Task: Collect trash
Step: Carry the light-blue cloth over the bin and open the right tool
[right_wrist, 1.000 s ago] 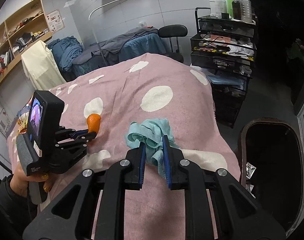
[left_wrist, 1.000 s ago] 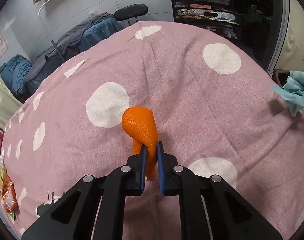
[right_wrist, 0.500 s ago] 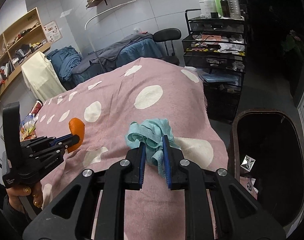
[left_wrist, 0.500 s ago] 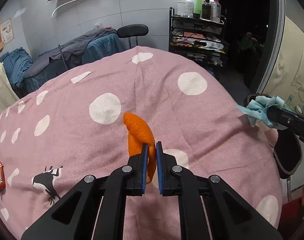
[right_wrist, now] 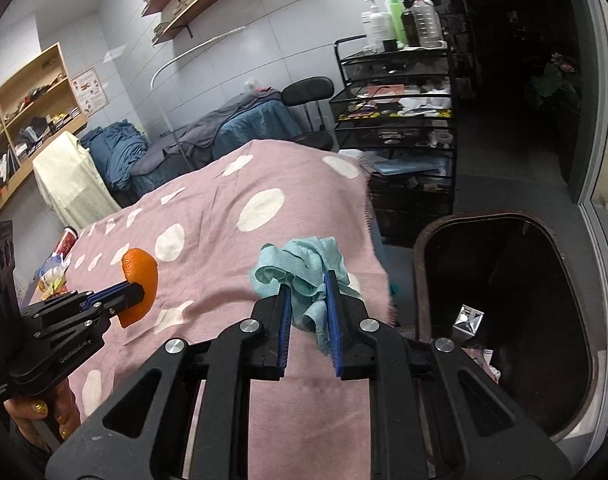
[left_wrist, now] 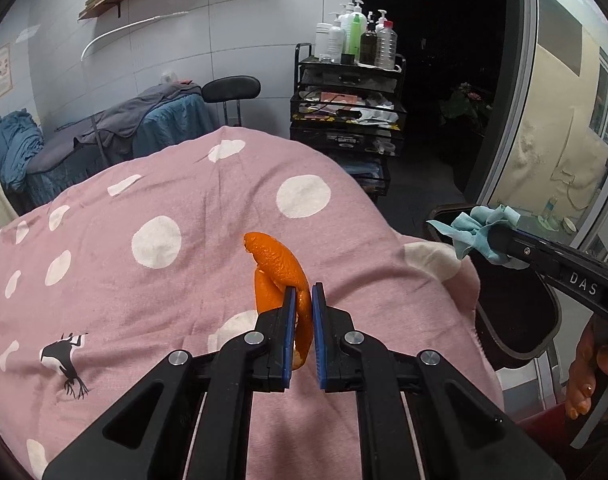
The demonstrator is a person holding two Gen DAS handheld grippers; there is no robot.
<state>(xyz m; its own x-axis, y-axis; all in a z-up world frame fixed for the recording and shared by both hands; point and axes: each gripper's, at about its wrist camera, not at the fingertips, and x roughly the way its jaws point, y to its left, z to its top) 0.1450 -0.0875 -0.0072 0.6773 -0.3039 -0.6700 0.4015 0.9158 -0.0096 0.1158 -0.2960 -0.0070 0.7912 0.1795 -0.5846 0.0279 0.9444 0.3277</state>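
the left gripper [left_wrist: 300,294] pinches a curled strip of bright orange peel [left_wrist: 278,268] between its blue pads, jaws pressed nearly together, the peel lifted clear above the pink cloth with white polka dots [left_wrist: 184,208] that covers the table. the right gripper [right_wrist: 307,286] clamps a crumpled pale teal tissue [right_wrist: 304,268], also held off the cloth, near the table's right edge. the dark oval trash bin with a brown rim [right_wrist: 421,248] stands on the floor just beside that edge, open and mostly empty apart from a small shiny scrap.

judged from here, both pieces are on their way to the bin. the risks: the peel is gripped low on a thin curved end, so a tilt or jolt could let it twist out and drop back onto the cloth. the tissue is light and hangs loose below the pads; released short of the rim, it could land on the floor or on the cloth's edge. the two grippers heading for one opening could also bump.
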